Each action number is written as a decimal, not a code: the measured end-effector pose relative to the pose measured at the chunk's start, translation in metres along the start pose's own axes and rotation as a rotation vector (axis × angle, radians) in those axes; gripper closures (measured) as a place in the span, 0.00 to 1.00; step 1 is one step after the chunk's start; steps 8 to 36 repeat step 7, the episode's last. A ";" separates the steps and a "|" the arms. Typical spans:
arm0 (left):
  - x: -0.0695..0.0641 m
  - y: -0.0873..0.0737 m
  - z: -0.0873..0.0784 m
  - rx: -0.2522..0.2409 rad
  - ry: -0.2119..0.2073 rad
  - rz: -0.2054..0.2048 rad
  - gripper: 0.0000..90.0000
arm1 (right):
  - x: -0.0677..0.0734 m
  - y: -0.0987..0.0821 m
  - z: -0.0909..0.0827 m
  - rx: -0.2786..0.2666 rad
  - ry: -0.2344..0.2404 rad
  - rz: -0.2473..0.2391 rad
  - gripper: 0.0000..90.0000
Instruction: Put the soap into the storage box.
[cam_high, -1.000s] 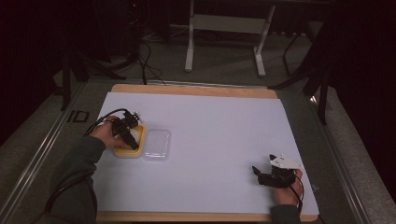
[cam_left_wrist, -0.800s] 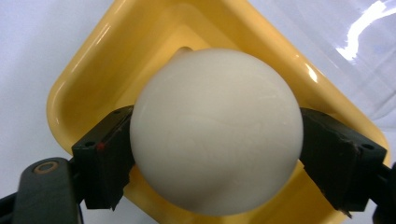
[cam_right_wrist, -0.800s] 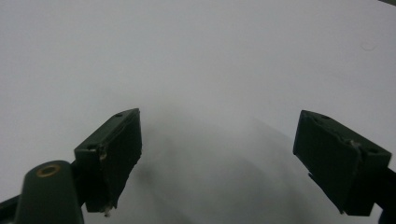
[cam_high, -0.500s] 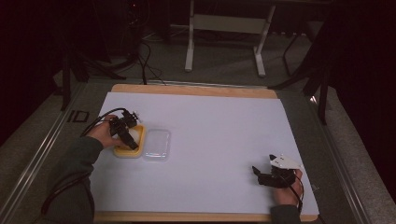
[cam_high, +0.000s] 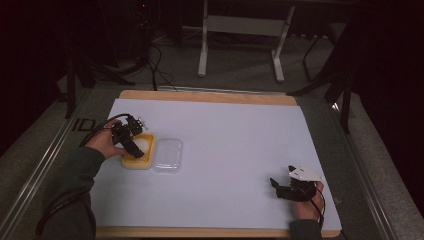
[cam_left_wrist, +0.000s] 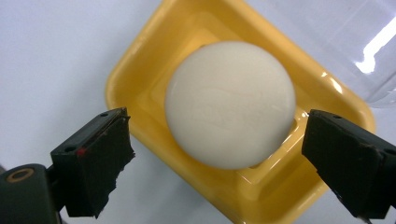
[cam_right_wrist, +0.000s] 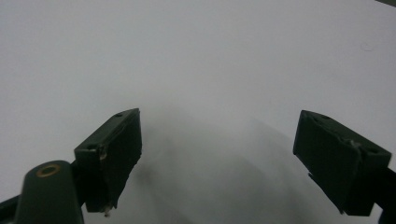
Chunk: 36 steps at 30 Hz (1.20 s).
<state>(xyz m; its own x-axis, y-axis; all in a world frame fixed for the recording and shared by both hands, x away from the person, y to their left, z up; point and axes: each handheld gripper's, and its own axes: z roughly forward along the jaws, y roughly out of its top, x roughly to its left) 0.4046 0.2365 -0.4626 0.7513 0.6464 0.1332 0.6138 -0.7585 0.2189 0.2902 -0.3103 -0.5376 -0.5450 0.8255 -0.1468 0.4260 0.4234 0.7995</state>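
Note:
A round white ball (cam_left_wrist: 229, 103) rests in the well of a small yellow tray (cam_left_wrist: 140, 60), which lies at the left of the white table top (cam_high: 230, 150). My left gripper (cam_left_wrist: 215, 158) hovers just over the tray (cam_high: 131, 161) with its jaws wide apart on either side of the ball, touching nothing; they have just been opening. In the high view that left gripper (cam_high: 134, 148) is held by a hand with a dark green sleeve. My right gripper (cam_high: 276, 186) rests low at the front right, open, with bare white surface between its jaws (cam_right_wrist: 217, 163).
A clear plastic lid (cam_high: 168, 155) lies flat right beside the yellow tray. The table's wooden edge (cam_high: 200, 232) runs along the front. A metal stand (cam_high: 240, 30) and cables sit on the dark floor beyond the table.
The left gripper has lifted slightly above the yellow tray. The right gripper has stayed put.

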 end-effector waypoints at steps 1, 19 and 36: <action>-0.002 0.000 -0.002 -0.007 0.007 0.008 0.10 | 0.000 0.000 0.000 0.000 0.000 0.000 0.17; -0.013 0.000 -0.011 -0.051 0.028 0.052 0.10 | 0.000 0.000 0.000 -0.001 0.000 0.001 0.17; -0.013 0.000 -0.011 -0.051 0.028 0.052 0.10 | 0.000 0.000 0.000 -0.001 0.000 0.001 0.17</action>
